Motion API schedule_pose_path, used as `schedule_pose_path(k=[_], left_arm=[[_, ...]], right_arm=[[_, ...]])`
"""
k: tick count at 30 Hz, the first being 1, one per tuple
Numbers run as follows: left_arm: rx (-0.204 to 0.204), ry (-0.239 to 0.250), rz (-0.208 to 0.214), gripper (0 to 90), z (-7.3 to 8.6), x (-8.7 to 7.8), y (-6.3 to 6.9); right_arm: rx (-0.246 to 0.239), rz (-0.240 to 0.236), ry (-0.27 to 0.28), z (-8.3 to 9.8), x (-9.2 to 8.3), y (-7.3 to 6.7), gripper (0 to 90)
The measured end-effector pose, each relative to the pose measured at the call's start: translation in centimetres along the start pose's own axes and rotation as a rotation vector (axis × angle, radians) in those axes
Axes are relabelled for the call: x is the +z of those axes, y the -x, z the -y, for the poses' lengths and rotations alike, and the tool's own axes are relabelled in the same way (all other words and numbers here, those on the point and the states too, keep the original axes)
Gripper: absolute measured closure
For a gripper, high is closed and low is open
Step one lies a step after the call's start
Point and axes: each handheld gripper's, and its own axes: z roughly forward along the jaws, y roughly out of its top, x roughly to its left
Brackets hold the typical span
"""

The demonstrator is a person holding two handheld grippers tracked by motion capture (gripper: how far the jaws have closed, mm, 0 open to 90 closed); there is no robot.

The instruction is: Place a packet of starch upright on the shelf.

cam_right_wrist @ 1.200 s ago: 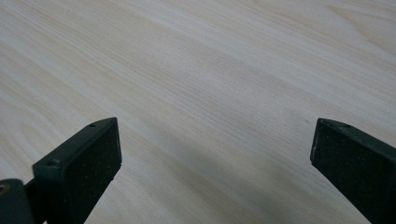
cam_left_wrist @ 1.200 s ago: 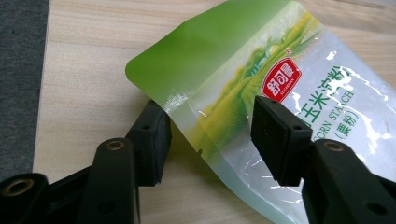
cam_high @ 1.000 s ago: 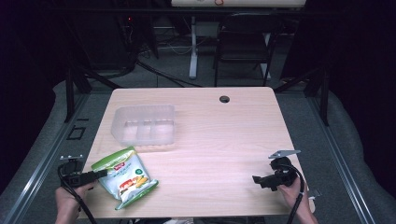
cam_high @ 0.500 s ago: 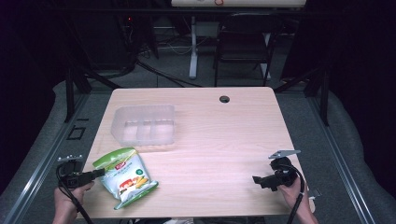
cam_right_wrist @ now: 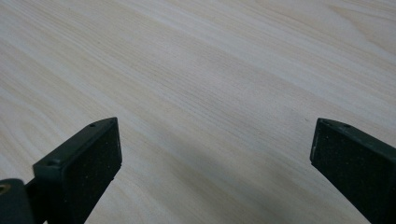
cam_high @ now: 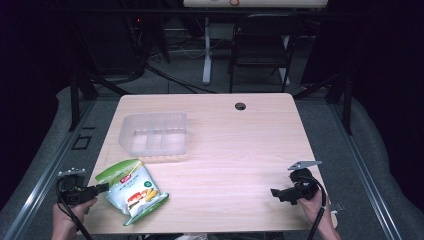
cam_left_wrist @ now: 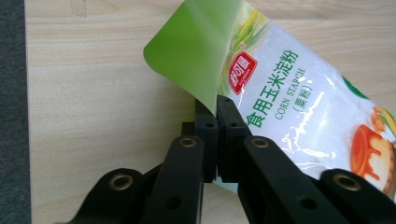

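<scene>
The wooden table (cam_high: 235, 150) carries a clear plastic tray (cam_high: 155, 137) toward its far left, with a small dark grommet hole (cam_high: 240, 106) near the far edge.

At the near left corner lies the corn starch bag (cam_high: 132, 190), just short of the tray and apart from it. It is a white pouch with a green top band, a red logo, dark green Chinese lettering with "CORN STARCH" beneath it, and a picture of yellow corn and an orange dish toward its lower end. In the left gripper view the bag (cam_left_wrist: 289, 93) looks glossy and plump, and its green top edge curls upward off the wood.

The left gripper (cam_high: 100, 188), held in the person's left hand (cam_high: 65, 220), has its jaws pressed together on the thin edge of the bag just below that green flap; the left gripper view (cam_left_wrist: 217, 116) shows the film pinched between the pads.

The right gripper (cam_high: 277, 192) sits near the table's right edge, well apart from the bag. Its jaws stand wide apart (cam_right_wrist: 215, 154) over bare wood, holding nothing.
</scene>
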Motion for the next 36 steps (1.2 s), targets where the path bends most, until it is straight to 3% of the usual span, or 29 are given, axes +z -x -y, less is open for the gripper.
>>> schedule_pose_path(k=[2,5,8,11,15,16,18,21,22,24,31,36], left_arm=[[-0.006,-0.009,0.011,75.3,-0.2,0.3,-0.1],[-0.02,-0.022,0.021,63.3,-0.4,0.9,-0.3],[-0.037,-0.022,0.027,55.9,-0.5,1.4,-0.6],[-0.05,-0.012,0.03,55.7,-0.5,1.6,-0.8],[-0.054,-0.028,0.041,59.5,-0.5,1.9,-1.3],[-0.053,-0.027,0.039,65.5,-0.5,2.0,-1.3],[-0.031,-0.044,0.048,72.3,-0.6,2.0,-1.1],[0.011,-0.035,0.025,81.1,-0.7,2.1,-0.4],[0.025,-0.053,0.024,83.4,-0.8,2.0,-0.3],[0.033,-0.053,0.027,88.3,-0.8,1.9,-0.2],[0.072,-0.028,0.026,89.9,-0.7,1.2,0.4],[0.068,0.0,0.034,90.0,-0.6,0.6,0.6]], right_arm=[[0.001,-0.001,0.002,0.0,0.0,0.0,1.6],[0.002,-0.001,-0.001,0.0,0.0,0.0,1.6],[0.0,0.0,0.0,0.0,0.0,0.0,1.6],[0.0,-0.001,0.0,0.0,0.1,0.0,1.6],[0.0,0.0,0.0,0.0,0.1,0.0,1.6],[0.0,0.0,0.0,0.0,0.1,0.0,1.6],[0.0,0.002,0.0,0.0,0.1,0.0,1.6],[0.001,0.001,-0.001,0.0,0.1,0.0,1.6],[0.002,0.001,-0.001,0.0,0.0,0.0,1.6],[0.001,0.001,-0.001,0.0,0.0,0.0,1.6],[-0.002,0.003,-0.002,0.0,0.0,0.0,1.7],[0.001,0.001,0.001,0.0,0.0,0.0,1.7]])
